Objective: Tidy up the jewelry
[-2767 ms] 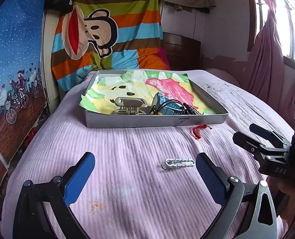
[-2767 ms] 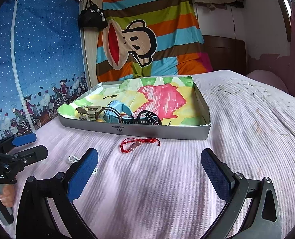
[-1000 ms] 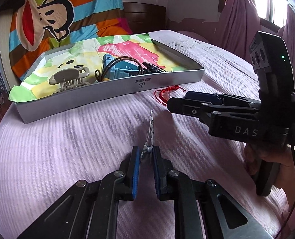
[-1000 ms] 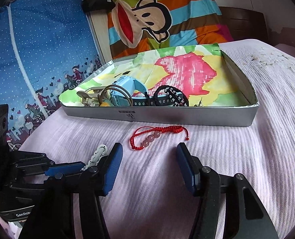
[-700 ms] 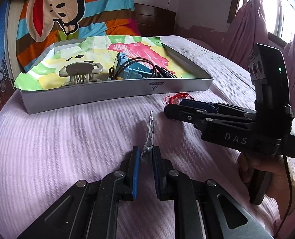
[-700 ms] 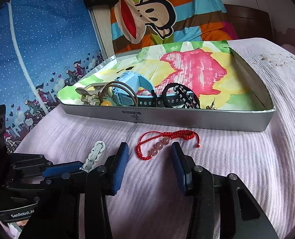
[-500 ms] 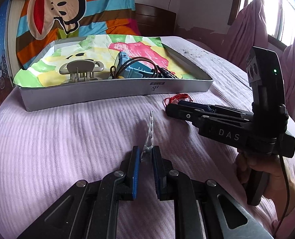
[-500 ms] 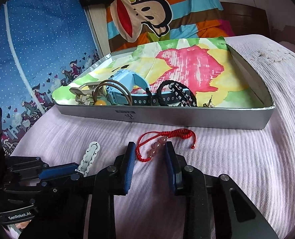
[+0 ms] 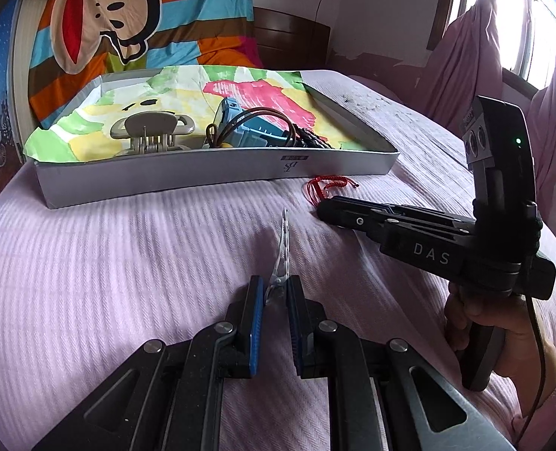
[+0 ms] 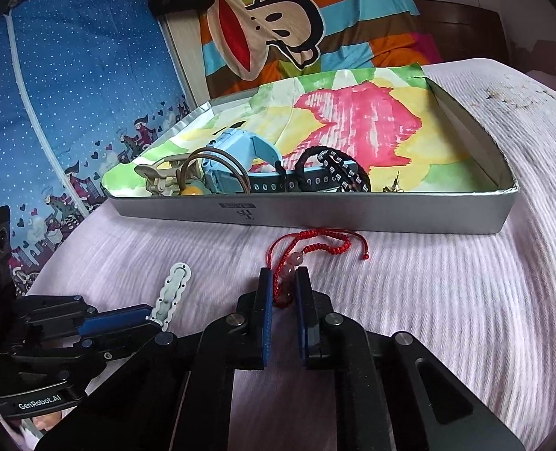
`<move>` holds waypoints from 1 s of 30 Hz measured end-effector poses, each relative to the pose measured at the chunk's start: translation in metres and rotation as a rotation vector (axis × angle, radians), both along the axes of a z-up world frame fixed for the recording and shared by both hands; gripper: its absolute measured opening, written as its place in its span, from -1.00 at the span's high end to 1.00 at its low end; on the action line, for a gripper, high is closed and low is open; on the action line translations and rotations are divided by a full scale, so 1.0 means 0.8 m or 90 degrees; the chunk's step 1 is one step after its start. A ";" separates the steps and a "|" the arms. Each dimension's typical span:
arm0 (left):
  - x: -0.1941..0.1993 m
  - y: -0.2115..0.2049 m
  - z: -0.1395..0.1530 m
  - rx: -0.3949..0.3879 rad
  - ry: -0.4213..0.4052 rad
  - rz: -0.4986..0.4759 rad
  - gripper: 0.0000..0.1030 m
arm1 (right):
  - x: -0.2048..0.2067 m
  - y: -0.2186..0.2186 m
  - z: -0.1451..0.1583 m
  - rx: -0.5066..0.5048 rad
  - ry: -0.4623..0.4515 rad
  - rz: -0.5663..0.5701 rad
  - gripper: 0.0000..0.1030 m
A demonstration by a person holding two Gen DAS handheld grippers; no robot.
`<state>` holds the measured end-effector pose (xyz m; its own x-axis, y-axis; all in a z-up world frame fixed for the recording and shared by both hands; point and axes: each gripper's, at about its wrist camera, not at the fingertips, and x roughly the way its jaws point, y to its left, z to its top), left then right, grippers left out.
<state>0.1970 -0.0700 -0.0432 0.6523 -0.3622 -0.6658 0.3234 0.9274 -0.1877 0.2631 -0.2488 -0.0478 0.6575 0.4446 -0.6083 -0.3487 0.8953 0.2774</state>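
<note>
Two claws, each pinching a piece of jewelry on the pink bed.

Left wrist view: the left claw (image 9: 276, 291) is pressed together on one end of a white hair clip (image 9: 282, 251), a slim scalloped strip standing on edge above the ribbed bedspread (image 9: 108, 263). Ahead sits a grey tray (image 9: 210, 174) lined with painted paper, holding a beige claw clip (image 9: 150, 133) and a blue watch (image 9: 240, 131).
Right wrist view: the right claw (image 10: 282, 293) is closed around the beaded part of a red cord bracelet (image 10: 315, 248), whose braided loop lies on the bedspread just before the tray's front wall. The hair clip shows flat-faced here, white with small dots.
</note>
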 end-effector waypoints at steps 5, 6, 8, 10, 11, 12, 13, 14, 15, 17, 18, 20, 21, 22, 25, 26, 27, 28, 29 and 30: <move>0.000 0.000 0.000 -0.001 0.000 0.000 0.76 | -0.004 0.001 0.000 0.001 -0.004 0.003 0.82; 0.000 0.000 0.000 -0.001 0.000 0.000 0.76 | -0.005 0.000 0.001 0.002 -0.005 0.003 0.82; 0.000 0.000 0.000 -0.001 -0.001 0.000 0.76 | -0.008 0.000 0.001 0.005 -0.007 0.004 0.82; -0.001 0.001 0.002 -0.004 -0.003 0.000 0.76 | -0.011 -0.001 0.003 0.009 -0.013 0.005 0.82; -0.002 0.001 0.004 -0.006 -0.005 0.001 0.76 | -0.014 -0.002 0.005 0.011 -0.020 0.006 0.82; -0.003 0.002 0.006 -0.006 -0.009 0.003 0.76 | -0.017 -0.003 0.008 0.014 -0.027 0.005 0.83; -0.004 0.002 0.009 -0.009 -0.014 0.007 0.76 | -0.021 -0.004 0.010 0.016 -0.034 0.003 0.83; -0.005 0.002 0.012 -0.013 -0.018 0.010 0.76 | -0.024 -0.006 0.013 0.019 -0.042 0.001 0.83; -0.005 0.003 0.014 -0.016 -0.022 0.014 0.76 | -0.028 -0.007 0.015 0.025 -0.047 -0.001 0.83; -0.006 0.005 0.021 -0.020 -0.033 0.023 0.76 | -0.034 -0.012 0.020 0.037 -0.056 -0.005 0.83; -0.008 0.005 0.024 -0.022 -0.040 0.026 0.76 | -0.037 -0.014 0.022 0.043 -0.061 -0.007 0.83; -0.010 0.004 0.033 -0.025 -0.057 0.035 0.76 | -0.044 -0.021 0.028 0.057 -0.076 -0.014 0.83; -0.011 0.004 0.038 -0.027 -0.065 0.040 0.76 | -0.047 -0.024 0.031 0.063 -0.085 -0.017 0.83; -0.011 0.004 0.043 -0.030 -0.072 0.045 0.76 | -0.051 -0.027 0.035 0.070 -0.096 -0.020 0.83; -0.007 0.000 0.059 -0.033 -0.093 0.061 0.76 | -0.057 -0.034 0.044 0.084 -0.124 -0.033 0.83; -0.004 -0.003 0.065 -0.033 -0.100 0.066 0.76 | -0.058 -0.037 0.048 0.086 -0.135 -0.038 0.83; -0.001 -0.005 0.071 -0.032 -0.106 0.071 0.76 | -0.057 -0.039 0.051 0.089 -0.144 -0.043 0.83; 0.004 -0.007 0.076 -0.028 -0.112 0.076 0.76 | -0.054 -0.041 0.054 0.090 -0.152 -0.046 0.83; 0.009 -0.010 0.081 -0.024 -0.117 0.082 0.76 | -0.051 -0.042 0.058 0.088 -0.159 -0.050 0.83; 0.016 -0.012 0.086 -0.018 -0.120 0.090 0.76 | -0.046 -0.042 0.061 0.085 -0.164 -0.052 0.83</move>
